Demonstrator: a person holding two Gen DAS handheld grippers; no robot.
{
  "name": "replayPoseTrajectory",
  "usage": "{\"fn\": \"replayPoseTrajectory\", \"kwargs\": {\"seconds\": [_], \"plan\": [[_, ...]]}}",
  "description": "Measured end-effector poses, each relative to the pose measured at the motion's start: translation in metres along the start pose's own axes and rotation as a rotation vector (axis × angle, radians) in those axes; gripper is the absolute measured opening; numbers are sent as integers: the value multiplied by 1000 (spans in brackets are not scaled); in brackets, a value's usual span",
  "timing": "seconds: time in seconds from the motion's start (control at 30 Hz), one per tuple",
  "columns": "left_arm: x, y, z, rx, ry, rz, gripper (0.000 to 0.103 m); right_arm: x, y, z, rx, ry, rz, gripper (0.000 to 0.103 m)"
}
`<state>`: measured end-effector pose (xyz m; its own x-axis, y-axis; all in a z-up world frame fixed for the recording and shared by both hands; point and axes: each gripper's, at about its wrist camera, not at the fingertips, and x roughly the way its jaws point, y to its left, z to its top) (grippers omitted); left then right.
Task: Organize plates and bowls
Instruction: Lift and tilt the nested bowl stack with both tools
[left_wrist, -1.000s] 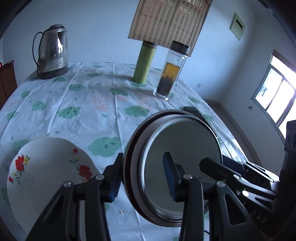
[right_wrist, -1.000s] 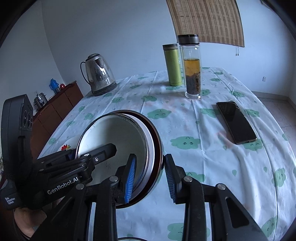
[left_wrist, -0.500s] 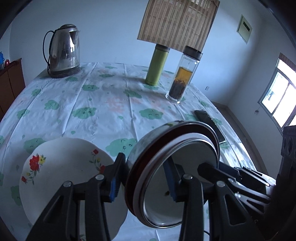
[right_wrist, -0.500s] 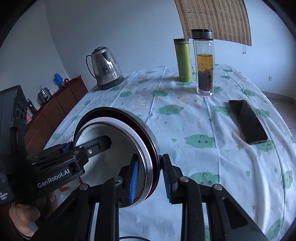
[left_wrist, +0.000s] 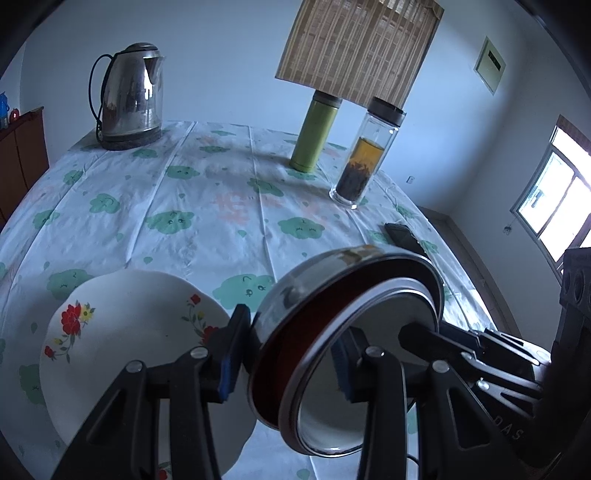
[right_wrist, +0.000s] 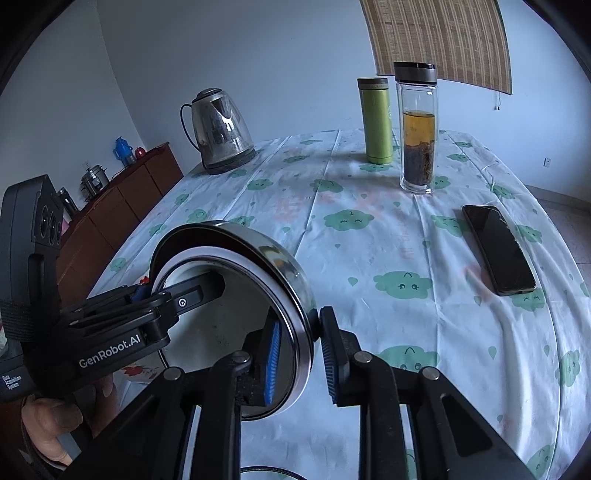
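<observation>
steel bowl (left_wrist: 343, 350) hangs tilted on edge above the tablecloth (left_wrist: 207, 206), rim pinched by left gripper (left_wrist: 286, 356) and right gripper (right_wrist: 299, 354), apparently mid-carry, next lowering onto the flowered plate (left_wrist: 122, 343) beside it.

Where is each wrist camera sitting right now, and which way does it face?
Left wrist: on the left gripper, facing across the table toward the kettle; its fingers clamp the steel bowl, floral plate below, right gripper reaching in.
Right wrist: on the right gripper, facing the bottles and phone; it grips the opposite rim, with the left gripper and a hand visible.
Shared: bowl, kettle, green flask, tea bottle.
</observation>
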<state>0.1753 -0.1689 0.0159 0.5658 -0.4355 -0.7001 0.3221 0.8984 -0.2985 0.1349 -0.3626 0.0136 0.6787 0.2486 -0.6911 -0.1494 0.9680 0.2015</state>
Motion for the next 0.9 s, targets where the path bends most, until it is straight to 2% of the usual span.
{"fn": "replayPoseTrajectory", "kwargs": {"seconds": [0.43, 0.9], "plan": [[-28, 37, -8, -86, 10, 10, 40, -5, 47, 16, -138, 25, 47, 23], [-48, 82, -30, -141, 46, 97, 40, 22, 101, 19, -253, 116, 108, 23]]}}
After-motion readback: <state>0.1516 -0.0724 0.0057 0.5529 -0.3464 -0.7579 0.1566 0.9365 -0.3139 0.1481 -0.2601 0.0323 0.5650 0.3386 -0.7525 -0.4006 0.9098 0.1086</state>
